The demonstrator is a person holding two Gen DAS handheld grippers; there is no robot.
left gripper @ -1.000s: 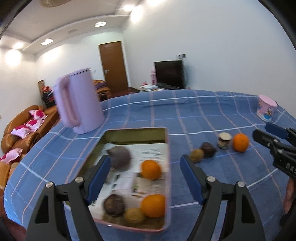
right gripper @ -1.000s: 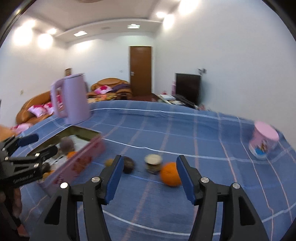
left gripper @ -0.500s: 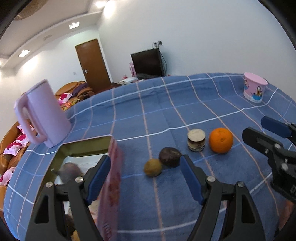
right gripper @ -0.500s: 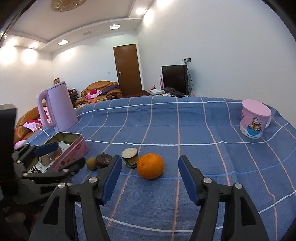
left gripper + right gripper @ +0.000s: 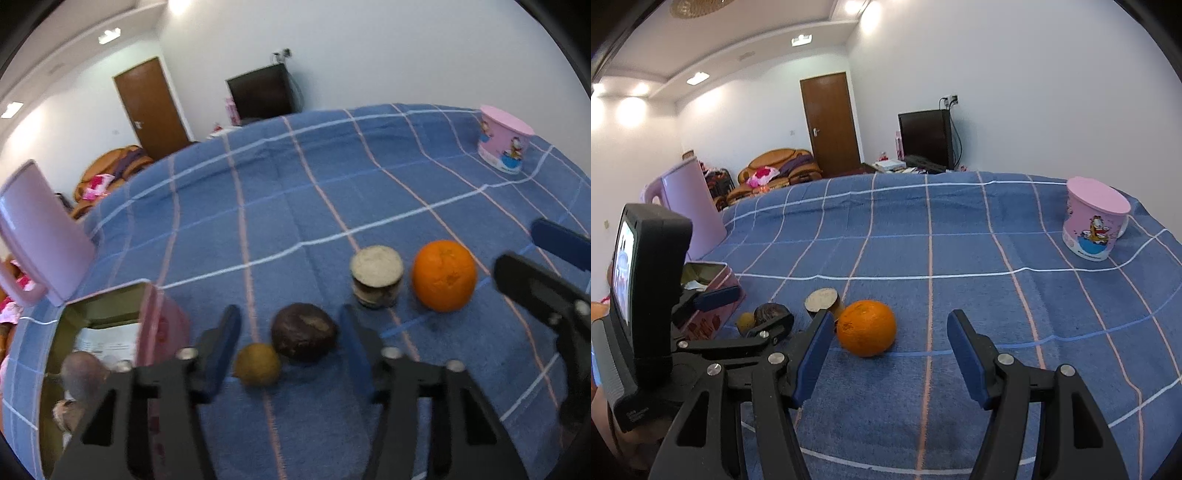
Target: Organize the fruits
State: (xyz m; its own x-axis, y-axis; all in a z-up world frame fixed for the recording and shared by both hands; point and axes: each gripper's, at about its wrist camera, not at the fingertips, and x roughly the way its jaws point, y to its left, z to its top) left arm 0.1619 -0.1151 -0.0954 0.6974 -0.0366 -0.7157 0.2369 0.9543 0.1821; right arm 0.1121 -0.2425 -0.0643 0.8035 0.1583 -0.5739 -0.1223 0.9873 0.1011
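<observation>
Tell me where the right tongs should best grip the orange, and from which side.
Probably across the widest middle of the orange, coming from the near side where the right tongs already stand open. It is round, so no axis matters much. The small jar sits close on its left, so the left finger should likely slip in carefully there; its right side lies clear.

A table covered by a blue checked cloth (image 5: pixel 960 229) carried everything. On it, from left to right, stood a pink kettle (image 5: pixel 692 206), an open pink tin (image 5: pixel 162 325), a small brownish-green fruit (image 5: pixel 257 363), a dark purple fruit (image 5: pixel 303 331), a small lidded jar (image 5: pixel 376 277) and an orange (image 5: pixel 867 328). A pink cartoon mug (image 5: pixel 1093 218) sat well apart, near the far right edge.
</observation>
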